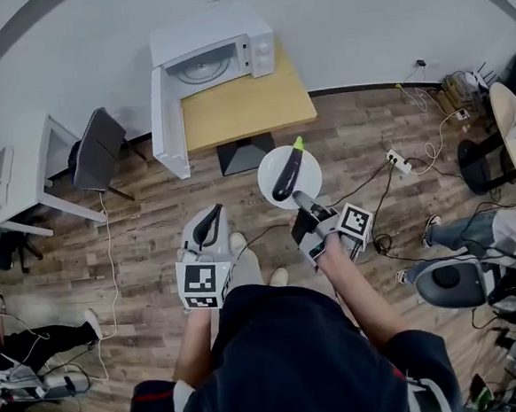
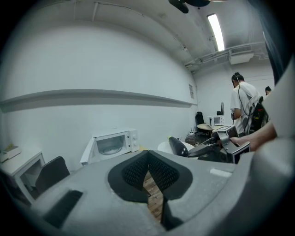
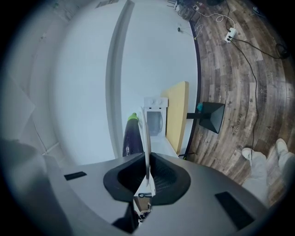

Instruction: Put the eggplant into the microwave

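Head view: a person stands on the wood floor facing the bench (image 1: 250, 108), a gripper in each hand. The right gripper (image 1: 300, 199) is clenched on the near rim of a white plate (image 1: 268, 162). The right gripper view shows that rim edge-on, pinched between the pads. The eggplant (image 1: 287, 173) lies lengthwise on the plate, green stem end pointing toward the bench, dark body toward the jaws. So the task's thing is in the air on the plate, over the floor, short of the bench's near edge, and not yet in the microwave (image 1: 215, 57).

Why so, as I judge it: the plate serves as a tray, gripped at the rim and held about level so the eggplant doesn't roll off (smooth round body, likely to slide if tipped). The microwave sits at the bench's far left corner. Its door (image 1: 168, 119) is swung wide past the left edge and the cavity faces the person, ready to receive. The left gripper (image 1: 210, 222) is off to the left, nearer the person's body, jaws closed together on nothing. It is probably kept free for the door.

Count: one eggplant, one plate, one microwave, one bench, two grippers.
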Demonstrator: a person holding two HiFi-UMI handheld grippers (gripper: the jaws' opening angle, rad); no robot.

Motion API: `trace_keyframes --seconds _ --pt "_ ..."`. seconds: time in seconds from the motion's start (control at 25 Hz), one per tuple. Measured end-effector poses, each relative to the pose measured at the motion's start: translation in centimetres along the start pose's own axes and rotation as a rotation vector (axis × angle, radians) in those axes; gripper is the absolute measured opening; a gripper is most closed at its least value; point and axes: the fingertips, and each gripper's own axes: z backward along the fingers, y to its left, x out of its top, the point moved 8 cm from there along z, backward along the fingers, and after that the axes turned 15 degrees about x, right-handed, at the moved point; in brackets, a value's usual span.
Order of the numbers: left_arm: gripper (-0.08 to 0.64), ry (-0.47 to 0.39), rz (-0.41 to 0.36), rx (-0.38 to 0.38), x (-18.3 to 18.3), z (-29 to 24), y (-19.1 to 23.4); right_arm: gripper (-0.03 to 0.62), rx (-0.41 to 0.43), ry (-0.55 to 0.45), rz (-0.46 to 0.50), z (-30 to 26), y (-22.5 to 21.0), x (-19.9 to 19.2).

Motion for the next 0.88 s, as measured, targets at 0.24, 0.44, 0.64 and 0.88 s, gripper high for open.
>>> trace_keyframes --seconds 0.24,0.44,0.64,0.88 --pt "0.015 -0.001 -0.004 -0.006 0.1 -1.5 0.0 0.028 -0.001 -0.005 -0.011 -0.9 -0.6 0.8" --pt "0.015 -0.005 -0.006 -0.008 0.0 -3.7 0.4 0.028 0.013 0.006 -0.015 -2.8 -1.1 1.8" --pt "0.017 -0.023 -0.003 0.003 -0.2 -5.3 0.7 0.028 0.023 0.026 -0.009 -4.2 -1.8 2.4" --pt "0.017 -0.011 0.015 -0.003 1.1 -11.4 3.8 0.028 -0.002 0.027 -0.019 -10.3 -2.1 4.9"
